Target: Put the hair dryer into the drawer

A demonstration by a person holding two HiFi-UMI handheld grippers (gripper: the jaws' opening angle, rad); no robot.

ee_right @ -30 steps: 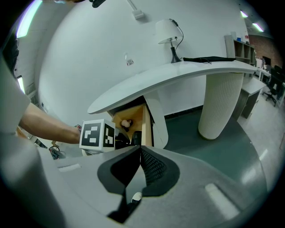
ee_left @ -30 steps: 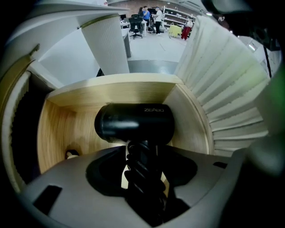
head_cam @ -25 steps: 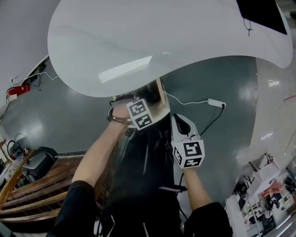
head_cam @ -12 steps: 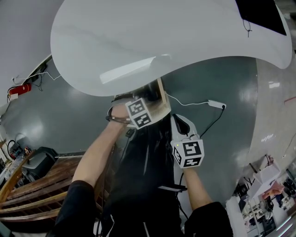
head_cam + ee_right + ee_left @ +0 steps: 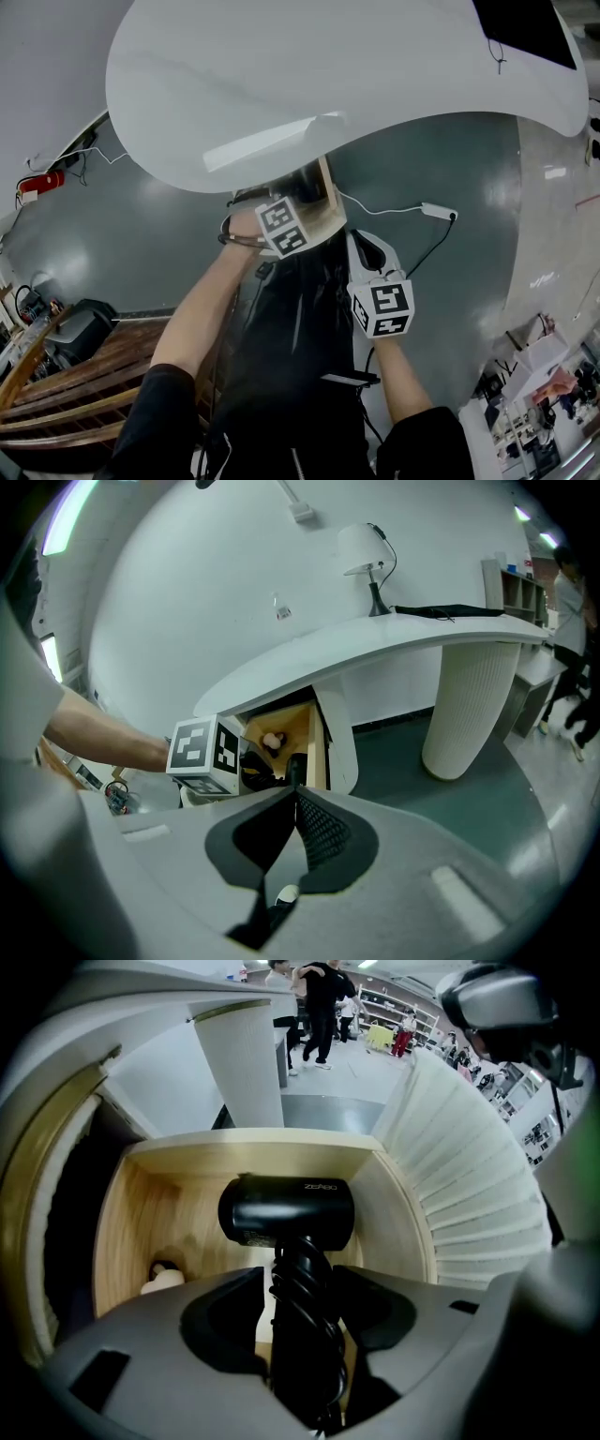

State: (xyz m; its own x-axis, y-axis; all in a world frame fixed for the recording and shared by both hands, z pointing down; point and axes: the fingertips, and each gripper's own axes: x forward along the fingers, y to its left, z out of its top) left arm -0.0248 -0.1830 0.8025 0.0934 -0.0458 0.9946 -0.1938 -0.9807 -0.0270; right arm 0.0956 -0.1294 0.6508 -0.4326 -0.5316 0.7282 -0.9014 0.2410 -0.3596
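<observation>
Left gripper (image 5: 300, 1290): jaws clamped on the handle of the black hair dryer (image 5: 286, 1211), cord coiled round that handle, barrel crosswise and pointing into the open wooden drawer (image 5: 150, 1206) under the white counter (image 5: 328, 84). I can't tell whether the dryer touches the drawer floor. Right gripper (image 5: 294, 797): jaws pressed together, nothing in them, sitting off to the side, aimed toward the drawer and apart from it. A small pale object (image 5: 165, 1281) lies in the drawer's left rear corner. As I judge it, the step in hand is the set-down. To do it well I'd lower until the barrel rests on the wood in the middle, right of the pale object. I'd keep the barrel off both side walls and get the handle and cord fully inside the front edge. Then I'd part the jaws only once the weight is down, so it doesn't drop or roll. I'd back out straight so the cord doesn't snag.
</observation>
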